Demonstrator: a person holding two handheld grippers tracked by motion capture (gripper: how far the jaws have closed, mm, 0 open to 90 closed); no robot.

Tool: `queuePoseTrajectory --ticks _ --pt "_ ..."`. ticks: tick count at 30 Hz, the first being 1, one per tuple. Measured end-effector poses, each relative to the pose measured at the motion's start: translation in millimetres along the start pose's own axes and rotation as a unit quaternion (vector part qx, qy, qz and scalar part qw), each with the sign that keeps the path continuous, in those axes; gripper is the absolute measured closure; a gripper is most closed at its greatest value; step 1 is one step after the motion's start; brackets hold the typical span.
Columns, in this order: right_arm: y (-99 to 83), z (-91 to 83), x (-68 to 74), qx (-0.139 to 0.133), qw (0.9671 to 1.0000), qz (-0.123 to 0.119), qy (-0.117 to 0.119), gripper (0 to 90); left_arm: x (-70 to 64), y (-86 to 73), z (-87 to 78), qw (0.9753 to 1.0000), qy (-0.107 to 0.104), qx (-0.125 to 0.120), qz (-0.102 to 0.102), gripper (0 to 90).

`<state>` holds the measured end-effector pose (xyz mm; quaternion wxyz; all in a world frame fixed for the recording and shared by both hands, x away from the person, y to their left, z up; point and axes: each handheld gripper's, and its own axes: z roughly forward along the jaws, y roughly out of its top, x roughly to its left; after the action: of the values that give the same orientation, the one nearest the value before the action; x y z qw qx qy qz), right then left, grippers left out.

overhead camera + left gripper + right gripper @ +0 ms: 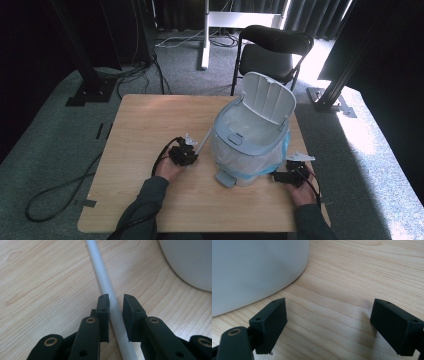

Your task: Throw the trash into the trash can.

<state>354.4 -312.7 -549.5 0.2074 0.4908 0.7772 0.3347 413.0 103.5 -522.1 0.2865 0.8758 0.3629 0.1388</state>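
Rod [110, 302] lies flat on the table [145, 125], just left of the bin [252, 137], and it is the item my left gripper [184, 154] addresses. In the left gripper view the rod runs between my two jaws, entering from below and continuing up and away past the tips, so its long axis is roughly in line with the jaws rather than across them. The jaws are spread only a little, one on each side of the rod; the rod sits close against the left jaw, with a small gap to the right one, and I judge that nothing is pinched yet. In the high view the rod points from my left gripper up toward the bin's near left side, its far end close to the bag [235, 152] that lines the bin. The bin stands at the table's middle right with its lid [267, 97] raised and its pedal [226, 178] toward me. My right gripper [289, 176] rests low at the bin's right base, jaws spread wide over bare wood, holding nothing; in the right gripper view the bin wall [257, 270] lies up and to the left of the jaws. The left gripper is the nearer one to the rod, and closing the jaws where they stand should secure it.
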Motion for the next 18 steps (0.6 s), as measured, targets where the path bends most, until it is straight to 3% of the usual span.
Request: queuePoseTrajectory --ticks 18 --pt "0.0 0.0 0.0 0.0 1.0 0.0 0.0 12.9 -1.8 9.1 2.7 0.9988 0.004 0.041 0.027 78.3"
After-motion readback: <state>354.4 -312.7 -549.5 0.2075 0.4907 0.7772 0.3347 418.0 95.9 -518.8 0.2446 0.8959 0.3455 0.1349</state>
